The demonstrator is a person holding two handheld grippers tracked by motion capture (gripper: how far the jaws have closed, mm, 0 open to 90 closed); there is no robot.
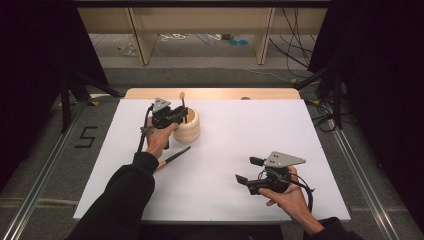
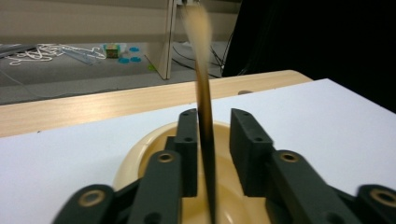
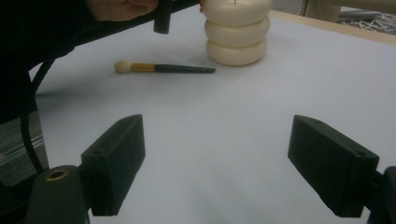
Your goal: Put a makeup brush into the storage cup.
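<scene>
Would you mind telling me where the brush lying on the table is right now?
In the high view, the loose brush lies flat on the white table, left of centre, just in front of the cream holder and beside the person's left forearm.

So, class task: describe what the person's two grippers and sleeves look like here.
Both the left gripper and the right gripper are black, each with two blocky black jaws, brass-coloured pivot rings and a grey three-cornered plate on top. A black cable trails from each. The person wears black long sleeves down to the wrists.
</scene>
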